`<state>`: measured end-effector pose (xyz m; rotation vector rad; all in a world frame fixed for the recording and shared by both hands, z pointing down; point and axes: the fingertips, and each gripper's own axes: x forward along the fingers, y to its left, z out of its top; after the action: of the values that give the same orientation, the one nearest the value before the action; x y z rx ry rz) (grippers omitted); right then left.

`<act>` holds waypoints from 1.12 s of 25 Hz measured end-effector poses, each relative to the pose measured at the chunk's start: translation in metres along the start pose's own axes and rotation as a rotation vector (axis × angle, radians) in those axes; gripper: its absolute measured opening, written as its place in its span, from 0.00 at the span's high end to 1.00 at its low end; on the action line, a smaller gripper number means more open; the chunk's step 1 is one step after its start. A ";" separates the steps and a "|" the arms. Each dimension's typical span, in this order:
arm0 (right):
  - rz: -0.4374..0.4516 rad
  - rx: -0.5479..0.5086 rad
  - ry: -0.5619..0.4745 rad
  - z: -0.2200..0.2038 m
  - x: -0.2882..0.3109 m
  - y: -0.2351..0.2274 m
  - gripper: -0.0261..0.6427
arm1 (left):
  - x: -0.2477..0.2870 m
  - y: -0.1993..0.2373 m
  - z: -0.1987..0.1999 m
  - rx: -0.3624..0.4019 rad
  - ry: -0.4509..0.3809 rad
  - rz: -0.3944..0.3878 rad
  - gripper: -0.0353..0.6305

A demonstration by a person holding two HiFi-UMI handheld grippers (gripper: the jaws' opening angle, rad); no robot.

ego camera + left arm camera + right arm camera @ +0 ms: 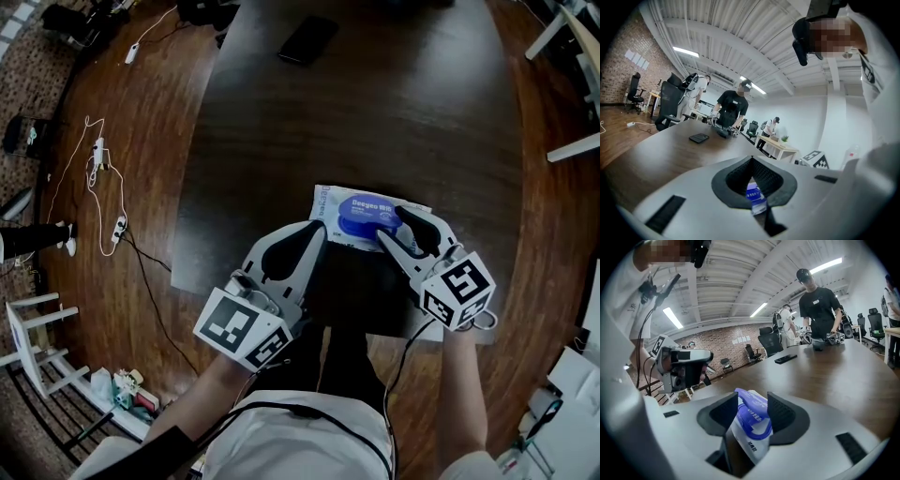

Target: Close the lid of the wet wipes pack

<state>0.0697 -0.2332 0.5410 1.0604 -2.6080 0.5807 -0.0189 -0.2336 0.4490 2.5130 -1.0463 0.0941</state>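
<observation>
White wet wipes pack (326, 202), blue lid (364, 217), lying at table (375, 112) edge.

An office: brick wall (621, 70), swivel chair (633, 90), desk (780, 146) and long meeting table (375, 122)

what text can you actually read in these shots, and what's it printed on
"Deeyeo": white letters on the blue lid of the wet wipes pack, head view; my best reading.
Smaller print beside it and along the pack's edge: too small to read.
Marker cubes: square patterns, no words.

Table (422, 112) bears wipes pack (361, 214), phone (307, 39)
</observation>
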 end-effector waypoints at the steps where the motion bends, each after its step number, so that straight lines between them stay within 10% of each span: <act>1: -0.001 0.001 0.004 -0.002 0.000 0.002 0.69 | -0.001 -0.001 -0.001 -0.002 0.000 -0.004 0.94; 28: 0.020 -0.172 0.281 -0.056 0.030 0.034 0.69 | -0.008 0.002 -0.009 -0.012 0.013 -0.024 0.94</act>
<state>0.0297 -0.2034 0.5926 0.8350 -2.3768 0.4626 -0.0254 -0.2256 0.4560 2.5103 -1.0080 0.0959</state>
